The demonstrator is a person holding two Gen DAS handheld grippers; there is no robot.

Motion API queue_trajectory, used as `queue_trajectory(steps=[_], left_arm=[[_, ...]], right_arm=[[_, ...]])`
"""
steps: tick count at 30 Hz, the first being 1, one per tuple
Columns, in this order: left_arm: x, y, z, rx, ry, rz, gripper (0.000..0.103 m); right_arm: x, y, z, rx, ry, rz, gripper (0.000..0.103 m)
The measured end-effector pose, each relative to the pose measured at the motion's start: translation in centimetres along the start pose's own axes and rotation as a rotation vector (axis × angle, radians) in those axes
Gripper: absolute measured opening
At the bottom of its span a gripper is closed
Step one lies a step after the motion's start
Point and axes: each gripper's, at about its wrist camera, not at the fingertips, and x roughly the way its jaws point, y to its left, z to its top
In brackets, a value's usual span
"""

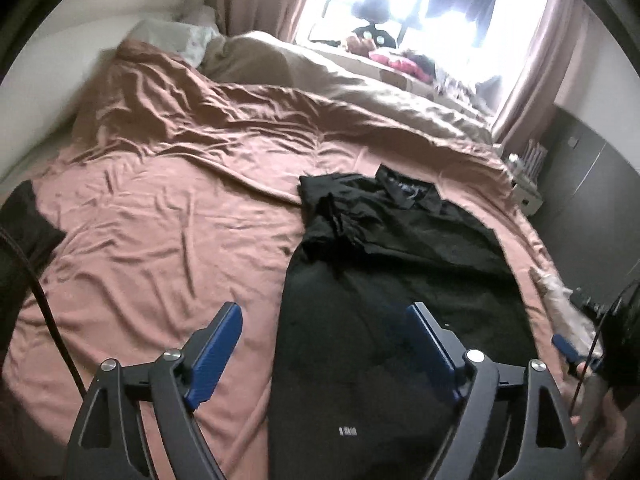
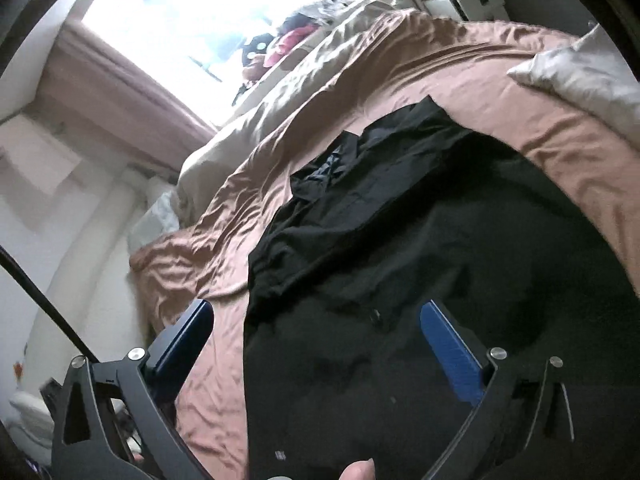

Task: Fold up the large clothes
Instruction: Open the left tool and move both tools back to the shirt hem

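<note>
Rumpled pink bedsheet [image 1: 168,216] carries a black shirt [image 1: 400,264], its lower part cut off; window glare hides the sill; left tongs [image 1: 324,332] and right tongs [image 2: 316,332] both gape empty.

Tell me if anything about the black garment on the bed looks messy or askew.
Yes. The black garment lies mostly flat on the pink bedspread, but its far end near the collar is bunched and crumpled, not smoothed out.

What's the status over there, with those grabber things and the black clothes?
Left hand-held gripper open, empty. Right hand-held gripper open, empty. Black garment lying on the pink bedspread, partly folded. Nothing in the way.
</note>
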Motion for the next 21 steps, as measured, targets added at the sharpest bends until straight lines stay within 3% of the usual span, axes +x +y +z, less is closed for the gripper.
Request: queue_trajectory(steps=[6,12,16,21], left_arm=[[-4.7,0.2,-3.4,-0.030,-0.053,-0.022,0.085],[-7.4,1.0,-7.2,-0.042,-0.062,-0.006,0.085],[-9.3,1.3,-9.1,-0.041,-0.080,0.002,0.085],[-11.0,1.0,-11.1,0.000,-0.108,0.013,0.085]], right_arm=[[-8.1,-2.6,-1.7,0.039,-0.077,0.017,0.103],[-14.1,-4.3,-5.0,-0.058,-0.109,-0.018,0.103],[-17.5,-6.0,-7.6,-0.127,-0.218,-0.077,0.103],[-19.7,-7.9,-9.9,-0.181,-0.185,-0.164,0.103]])
